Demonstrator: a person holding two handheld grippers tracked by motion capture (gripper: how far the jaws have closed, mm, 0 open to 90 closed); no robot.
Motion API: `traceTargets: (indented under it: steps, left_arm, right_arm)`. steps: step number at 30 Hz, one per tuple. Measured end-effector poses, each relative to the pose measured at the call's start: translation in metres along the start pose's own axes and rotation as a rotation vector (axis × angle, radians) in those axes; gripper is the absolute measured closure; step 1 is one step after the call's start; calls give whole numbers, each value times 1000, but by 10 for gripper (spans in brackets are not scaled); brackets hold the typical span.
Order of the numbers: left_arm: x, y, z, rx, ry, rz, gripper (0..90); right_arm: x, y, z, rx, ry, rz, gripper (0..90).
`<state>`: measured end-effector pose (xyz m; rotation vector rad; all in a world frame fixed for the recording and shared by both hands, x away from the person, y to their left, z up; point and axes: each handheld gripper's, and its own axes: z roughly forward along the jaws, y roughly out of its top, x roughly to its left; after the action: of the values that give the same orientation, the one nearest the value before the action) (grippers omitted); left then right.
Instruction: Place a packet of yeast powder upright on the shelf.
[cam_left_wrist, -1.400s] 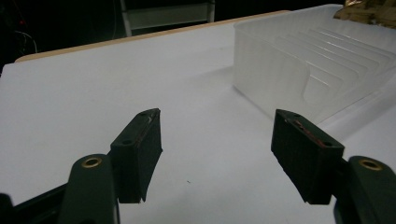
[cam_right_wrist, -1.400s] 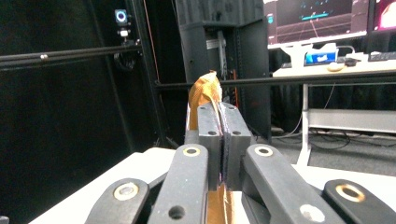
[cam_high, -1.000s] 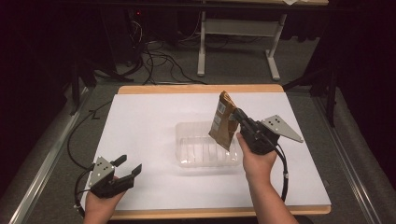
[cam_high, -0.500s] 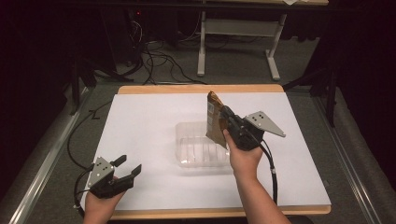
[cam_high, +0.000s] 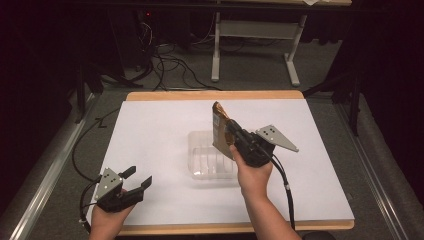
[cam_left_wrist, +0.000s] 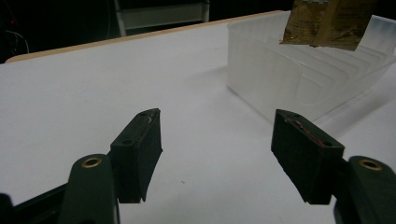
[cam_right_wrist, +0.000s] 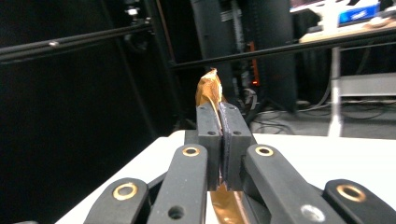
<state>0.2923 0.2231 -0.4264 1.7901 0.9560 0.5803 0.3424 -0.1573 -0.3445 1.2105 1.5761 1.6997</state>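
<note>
in the high view, the right gripper (cam_high: 231, 131) is seen with its jaws pressed together on a brown packet (cam_high: 219, 122), which is held upright above the far right part of a clear plastic tray (cam_high: 200, 165). the tray is set near the middle of the white table (cam_high: 155, 125). the lower edge of the packet is partly covered by the gripper and the hand (cam_high: 253, 176) behind it, so whether the packet touches the tray cannot be told. the left gripper (cam_high: 139, 179) is held low at the near left corner of the table, jaws spread, nothing between them, well apart from the tray.

in the left gripper view, both black jaws are seen spread wide over bare table. the ribbed tray (cam_left_wrist: 299, 79) stands beyond them, and the packet (cam_left_wrist: 327, 23) hangs over it, cut off by the top edge; a seam runs down its matte brown face.

in the right gripper view, the two pads are closed flat on the packet (cam_right_wrist: 208, 88), whose crinkled golden-brown top sticks up above them. its lower part is hidden behind the jaws, and the background is dark and hard to make out.
</note>
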Motion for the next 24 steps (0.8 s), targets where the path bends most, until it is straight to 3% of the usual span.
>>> traceTargets:
  steps: [6,11,18,24]
  left_arm:
    - [1,0,-1,-1,0,-2,338]
    - [2,0,-2,-5,0,-4,338]
    - [2,0,0,-2,0,-2,338]
    - [0,0,1,2,3,3,338]
  right_arm:
    - [16,-7,5,16,70,34,894]
    - [19,-8,6,22,79,29,896]
    - [-16,16,-15,-7,18,35,897]
    - [-32,18,-29,-14,-63,-6,896]
